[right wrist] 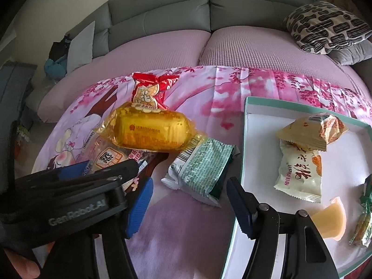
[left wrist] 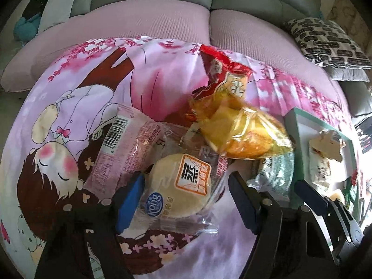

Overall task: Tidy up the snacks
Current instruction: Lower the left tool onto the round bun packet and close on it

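Note:
My left gripper points down over a round pale steamed cake in a clear wrapper, with its blue pads against the wrapper on both sides. A pink barcode packet lies under the cake's left side. Behind them are a yellow cake packet and a red peanut packet. My right gripper stands open over the cloth with nothing between its fingers. A green packet lies just past its tips. To the right, a teal-rimmed white box holds several snacks.
Everything lies on a pink cartoon cloth spread over a sofa seat. A black-and-white pillow rests at the back right. In the box are an orange-beige packet, a white packet and a jelly cup.

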`<action>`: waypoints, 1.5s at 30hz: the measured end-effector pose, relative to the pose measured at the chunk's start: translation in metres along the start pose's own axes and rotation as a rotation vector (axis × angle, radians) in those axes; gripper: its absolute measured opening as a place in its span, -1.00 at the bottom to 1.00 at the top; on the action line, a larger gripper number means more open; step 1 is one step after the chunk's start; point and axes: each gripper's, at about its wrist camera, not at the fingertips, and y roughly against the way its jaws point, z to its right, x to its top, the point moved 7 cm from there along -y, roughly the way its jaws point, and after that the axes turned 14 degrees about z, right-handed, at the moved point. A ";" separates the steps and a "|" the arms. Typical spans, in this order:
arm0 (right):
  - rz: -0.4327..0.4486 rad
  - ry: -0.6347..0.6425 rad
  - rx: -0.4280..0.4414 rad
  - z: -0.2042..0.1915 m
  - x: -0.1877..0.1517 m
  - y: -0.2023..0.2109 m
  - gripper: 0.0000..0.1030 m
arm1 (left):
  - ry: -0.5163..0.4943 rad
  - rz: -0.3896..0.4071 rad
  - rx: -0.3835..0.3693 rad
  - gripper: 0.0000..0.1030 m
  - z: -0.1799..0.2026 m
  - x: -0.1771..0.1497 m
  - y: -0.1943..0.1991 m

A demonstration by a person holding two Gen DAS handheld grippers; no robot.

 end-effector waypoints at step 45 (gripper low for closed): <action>0.012 0.079 -0.094 -0.005 -0.002 -0.028 0.10 | 0.090 -0.040 0.052 0.34 -0.038 -0.011 0.002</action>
